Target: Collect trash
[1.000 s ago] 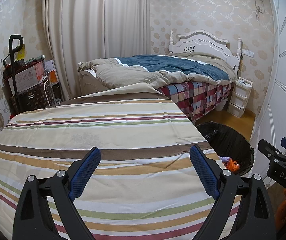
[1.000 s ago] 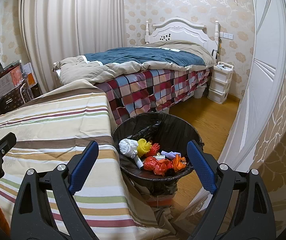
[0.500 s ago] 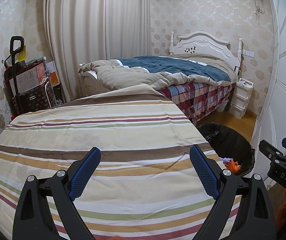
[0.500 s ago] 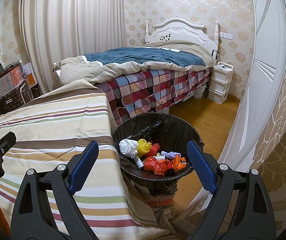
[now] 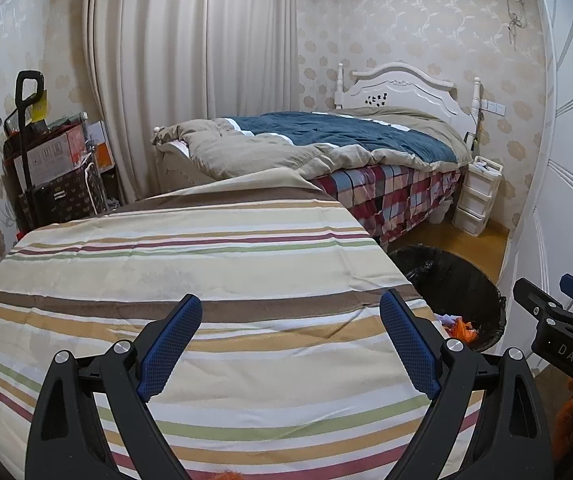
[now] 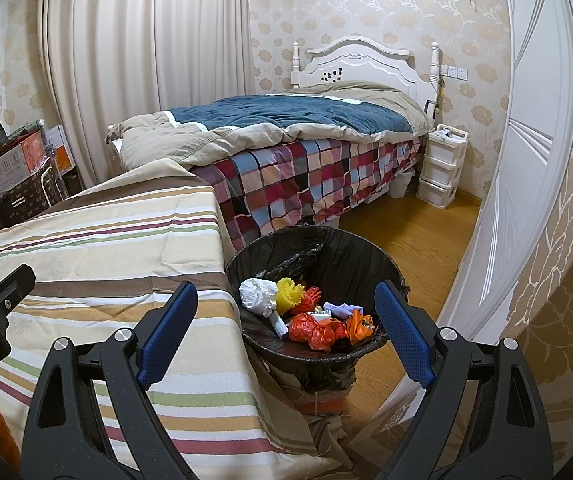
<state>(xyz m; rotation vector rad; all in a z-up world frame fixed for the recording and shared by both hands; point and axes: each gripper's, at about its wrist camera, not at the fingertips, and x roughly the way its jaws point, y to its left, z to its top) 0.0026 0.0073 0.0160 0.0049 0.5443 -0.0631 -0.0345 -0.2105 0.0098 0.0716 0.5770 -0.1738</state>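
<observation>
A black-lined trash bin (image 6: 326,248) stands on the floor right of the striped table (image 6: 98,248). It holds crumpled trash (image 6: 314,320): white, yellow, orange and red pieces. My right gripper (image 6: 286,336) is open and empty, hovering above the bin's near rim and the table's right edge. My left gripper (image 5: 290,348) is open and empty above the striped tablecloth (image 5: 190,264). The bin (image 5: 450,280) also shows at the right of the left wrist view, with orange trash (image 5: 462,328) inside. A bit of orange (image 5: 226,476) peeks in at the bottom edge there.
A bed (image 6: 306,128) with a blue and beige duvet and checked sheet stands behind the table. A white drawer unit (image 6: 442,164) stands by the headboard. Boxes and a black cart (image 5: 50,176) are at the left wall. A white door (image 6: 526,160) is on the right.
The left wrist view has shifted slightly, so the bed and table sit a little lower and nearer. The right gripper has stayed over the bin. Both stay open.
</observation>
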